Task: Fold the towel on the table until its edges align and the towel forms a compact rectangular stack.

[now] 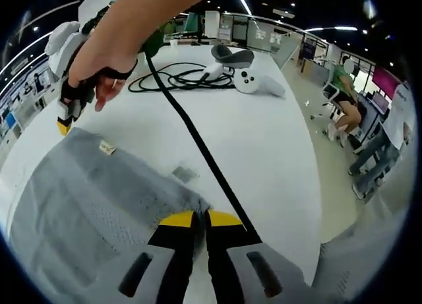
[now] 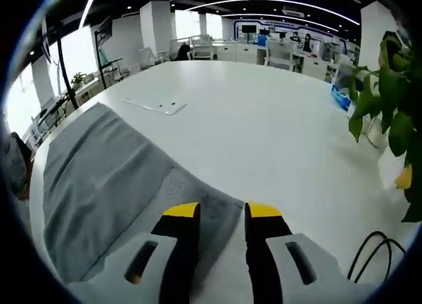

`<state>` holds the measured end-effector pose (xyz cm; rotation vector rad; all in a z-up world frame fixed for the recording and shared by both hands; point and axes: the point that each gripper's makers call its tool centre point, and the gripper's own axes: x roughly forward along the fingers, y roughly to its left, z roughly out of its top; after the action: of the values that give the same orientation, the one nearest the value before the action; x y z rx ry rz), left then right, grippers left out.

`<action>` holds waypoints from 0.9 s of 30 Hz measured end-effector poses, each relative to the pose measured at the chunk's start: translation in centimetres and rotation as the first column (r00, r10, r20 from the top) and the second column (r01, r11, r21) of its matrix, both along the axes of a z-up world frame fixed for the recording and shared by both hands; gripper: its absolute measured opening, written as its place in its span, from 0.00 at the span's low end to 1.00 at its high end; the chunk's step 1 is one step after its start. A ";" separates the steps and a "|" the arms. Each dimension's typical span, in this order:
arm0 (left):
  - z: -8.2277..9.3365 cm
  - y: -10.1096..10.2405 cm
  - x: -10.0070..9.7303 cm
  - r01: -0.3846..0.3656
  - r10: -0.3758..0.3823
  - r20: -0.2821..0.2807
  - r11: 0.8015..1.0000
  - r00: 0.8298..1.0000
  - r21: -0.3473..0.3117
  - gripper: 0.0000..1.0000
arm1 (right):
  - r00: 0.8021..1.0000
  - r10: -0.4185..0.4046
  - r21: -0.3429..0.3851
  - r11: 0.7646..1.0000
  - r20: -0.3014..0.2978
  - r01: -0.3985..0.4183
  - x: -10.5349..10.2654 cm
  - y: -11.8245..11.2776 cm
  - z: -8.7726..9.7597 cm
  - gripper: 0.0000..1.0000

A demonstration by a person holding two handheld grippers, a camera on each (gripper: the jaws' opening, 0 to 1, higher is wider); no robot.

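A grey towel point(image 1: 86, 205) lies spread flat on the white table point(image 1: 264, 139). My left gripper point(image 1: 201, 218) stands at the towel's near corner, its yellow-tipped jaws pressed together on the cloth's edge. At the towel's far corner a person's hand holds my right gripper point(image 1: 64, 116), its yellow tip down by the cloth. In the right gripper view the towel point(image 2: 99, 179) stretches away to the left, and my right gripper point(image 2: 221, 212) is open, with the towel's corner lying between its jaws.
A black cable point(image 1: 198, 146) runs across the table to a coil beside white controllers point(image 1: 254, 81). A small tag point(image 1: 107, 147) sits on the towel. People are by chairs point(image 1: 343, 99) off the table's right edge. A white flat plate point(image 2: 157, 106) and a green plant point(image 2: 382, 86) are on the table.
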<state>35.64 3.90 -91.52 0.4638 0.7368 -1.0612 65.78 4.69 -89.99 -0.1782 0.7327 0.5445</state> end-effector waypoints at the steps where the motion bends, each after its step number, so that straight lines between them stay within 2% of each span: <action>1: 0.0 0.0 0.0 -0.002 0.002 -0.003 1.000 1.000 -0.001 0.06 | 1.000 -0.009 -0.004 1.000 -0.006 0.009 0.8 -0.2 -0.3 0.25; 5: 0.0 0.0 0.0 -0.004 0.004 -0.009 1.000 1.000 -0.001 0.06 | 0.998 -0.043 -0.005 0.999 -0.052 0.043 0.4 -0.5 -1.5 0.22; 7: 0.0 0.1 0.0 -0.004 0.004 -0.012 1.000 1.000 0.000 0.06 | 0.999 -0.018 -0.024 1.000 -0.036 0.017 0.4 -0.4 -1.9 0.20; 9: 0.0 0.1 0.0 -0.001 0.001 -0.010 1.000 1.000 0.001 0.06 | 0.999 -0.021 -0.030 0.999 -0.045 0.019 0.5 -0.3 -2.4 0.19; 12: 0.0 0.1 0.0 -0.009 0.009 -0.016 1.000 1.000 -0.002 0.06 | 0.999 0.000 -0.028 1.000 -0.052 -0.002 0.4 0.0 -2.7 0.08; 14: 0.0 0.1 0.1 -0.012 0.012 -0.020 1.000 1.000 -0.004 0.06 | 0.999 0.011 -0.038 0.999 -0.050 -0.013 0.5 0.2 -2.9 0.06; 22: 1.4 -0.4 0.4 -0.066 0.064 -0.041 0.996 0.997 -0.057 0.05 | 0.999 0.038 -0.098 0.994 -0.008 -0.039 1.3 0.0 -1.8 0.03; 25: 2.5 -0.8 0.9 -0.097 0.093 -0.043 0.990 0.995 -0.100 0.05 | 0.999 0.044 -0.106 0.994 0.009 -0.042 1.5 -0.2 -0.9 0.03; 27: 3.1 -1.1 1.2 -0.134 0.126 -0.066 0.981 0.990 -0.138 0.05 | 0.999 0.045 -0.109 0.993 0.016 -0.043 1.8 -0.5 -0.6 0.03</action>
<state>36.82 2.81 -88.42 0.2602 0.7258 -0.9995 67.59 4.23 -90.55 -0.3005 0.7426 0.5451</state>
